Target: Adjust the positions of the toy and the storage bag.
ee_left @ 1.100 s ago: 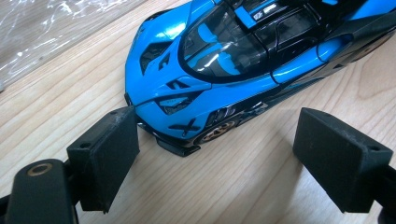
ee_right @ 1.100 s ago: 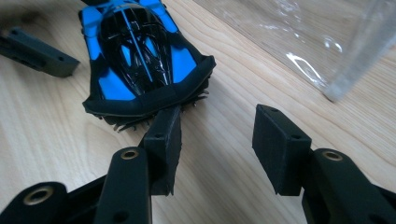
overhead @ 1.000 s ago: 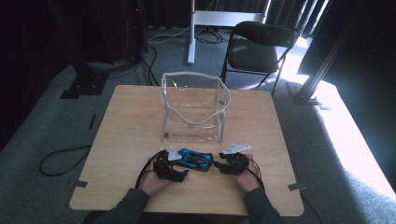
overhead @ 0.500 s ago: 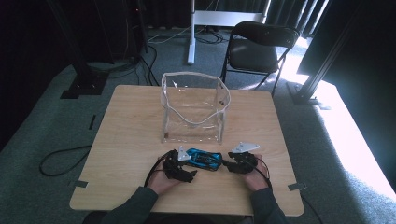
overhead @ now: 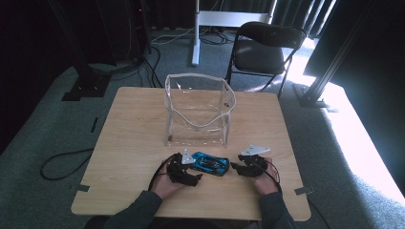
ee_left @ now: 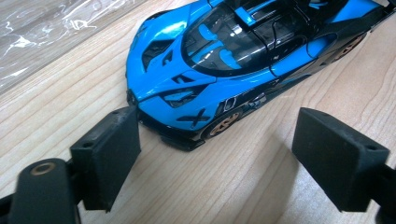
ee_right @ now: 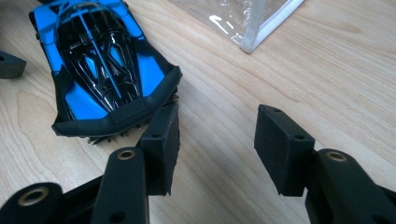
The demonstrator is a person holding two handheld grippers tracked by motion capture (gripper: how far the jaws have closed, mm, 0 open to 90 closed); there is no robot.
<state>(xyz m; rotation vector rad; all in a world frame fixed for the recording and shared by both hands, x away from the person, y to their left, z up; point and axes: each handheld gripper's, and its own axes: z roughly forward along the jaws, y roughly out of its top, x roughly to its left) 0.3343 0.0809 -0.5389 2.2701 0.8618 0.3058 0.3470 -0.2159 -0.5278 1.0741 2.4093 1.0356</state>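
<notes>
A blue and black toy car (overhead: 210, 163) lies on the wooden table (overhead: 133, 124) near the front edge, between my two grippers. My left gripper (overhead: 193, 169) points at its nose. In the left gripper view the jaws stand open (ee_left: 219, 154), one pad (ee_left: 109, 154) sits at the front corner of the car (ee_left: 233, 60), and the gap is empty. My right gripper (overhead: 236, 168) faces the tail. Its jaws (ee_right: 219, 140) have just been opening with nothing between them, and the car (ee_right: 102, 70) lies left of the gap, beside one pad (ee_right: 161, 144).
A clear plastic bag (overhead: 199, 109) with white edging stands open just behind the car. A black folding chair (overhead: 267, 47) is past the table's far edge, and cables (overhead: 62, 162) lie on the floor to the left.
My right gripper has shifted a little to the right along the table. The car and my left gripper have edged slightly the same way.
</notes>
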